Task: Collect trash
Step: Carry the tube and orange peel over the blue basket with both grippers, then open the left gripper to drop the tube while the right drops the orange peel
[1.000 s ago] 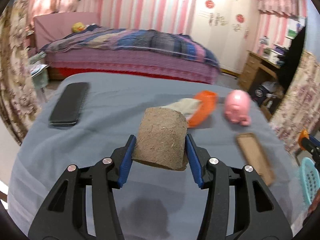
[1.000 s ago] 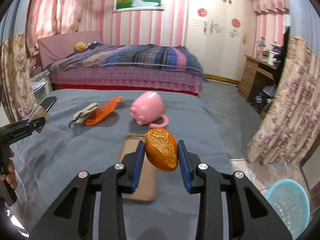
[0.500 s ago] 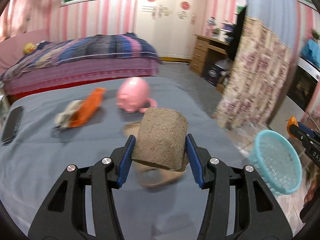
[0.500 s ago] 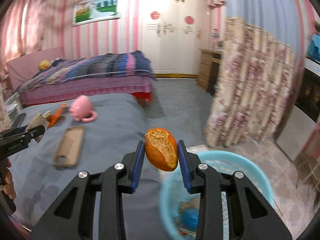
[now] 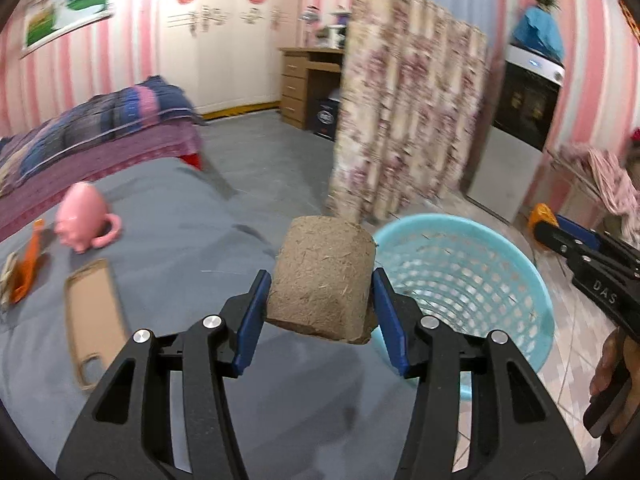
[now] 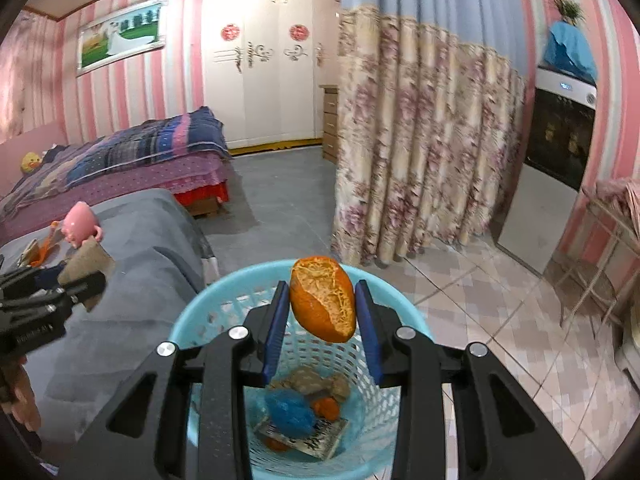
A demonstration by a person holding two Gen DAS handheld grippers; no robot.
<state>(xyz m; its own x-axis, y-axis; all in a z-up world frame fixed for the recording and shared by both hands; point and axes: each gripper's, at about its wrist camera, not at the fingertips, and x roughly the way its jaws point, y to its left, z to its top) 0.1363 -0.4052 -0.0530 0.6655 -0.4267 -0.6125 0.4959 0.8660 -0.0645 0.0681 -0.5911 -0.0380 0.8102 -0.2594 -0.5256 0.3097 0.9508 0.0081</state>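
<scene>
Room: pink striped walls (image 6: 132, 92), a flowery curtain (image 6: 420, 152) and a grey floor.
Left gripper: the left gripper (image 5: 320, 296) is squeezed on a brown paper roll (image 5: 324, 276). The blue pads (image 5: 250, 320) press on both sides of it. The roll is held in the air, over the edge of the grey blanket (image 5: 180, 220) and just beside the bin.
Right gripper: the right gripper (image 6: 322, 304) is squeezed on a piece of orange peel (image 6: 323, 298). The peel hangs right over the open top of the bin.
Bin: the blue basket (image 6: 208, 312) stands on the tiled floor, next to the grey blanket. Inside it lie a blue lump (image 6: 290, 412), some brown bits, more orange bits and a flat printed wrapper (image 6: 316, 436).
On the blanket: a tan phone case (image 5: 94, 312) lies flat. A bit farther back is a pink pig mug (image 5: 82, 220) on its side. Near it, at the left edge, is an orange thing (image 5: 30, 264), too blurry to name.
Far back: a bed (image 6: 120, 160) with a striped cover, a white wardrobe (image 6: 264, 60) and a wooden desk (image 5: 308, 80).
</scene>
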